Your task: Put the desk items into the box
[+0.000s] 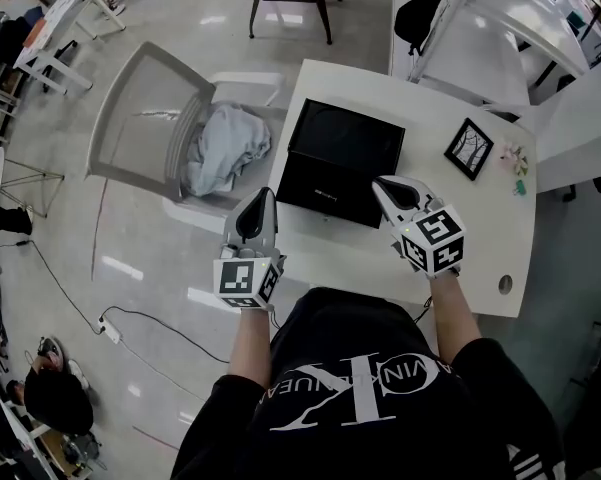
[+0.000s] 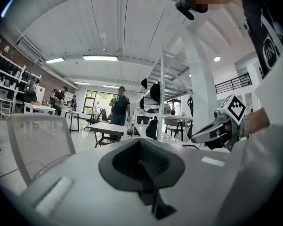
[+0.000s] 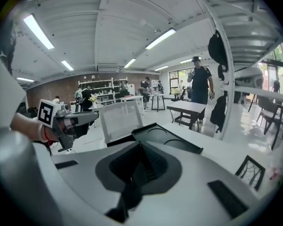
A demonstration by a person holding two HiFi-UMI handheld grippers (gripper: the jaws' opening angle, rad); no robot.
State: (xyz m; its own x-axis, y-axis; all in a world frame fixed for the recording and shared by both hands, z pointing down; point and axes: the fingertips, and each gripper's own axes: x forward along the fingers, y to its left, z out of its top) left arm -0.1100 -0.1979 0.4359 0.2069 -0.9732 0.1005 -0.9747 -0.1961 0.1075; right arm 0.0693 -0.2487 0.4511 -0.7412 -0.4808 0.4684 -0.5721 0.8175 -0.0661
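A black box (image 1: 340,160) lies open on the white desk (image 1: 480,258); the right gripper view shows it (image 3: 167,138) with round recesses inside. A small black-framed picture (image 1: 469,148) rests at the desk's right, also visible low right in the right gripper view (image 3: 251,171). Beside it lies a small flowery item (image 1: 515,160). My left gripper (image 1: 263,198) hovers shut and empty off the desk's left edge, near the box's front-left corner. My right gripper (image 1: 387,185) is shut and empty just right of the box's front. Each gripper view shows its own gripper (image 2: 141,147) (image 3: 142,149) pointing level across the room.
A grey mesh chair (image 1: 140,118) with a grey cloth (image 1: 225,143) on it stands left of the desk. A cable hole (image 1: 505,284) is at the desk's near right corner. A black backpack (image 1: 418,15) hangs behind. People stand at far tables (image 2: 120,108).
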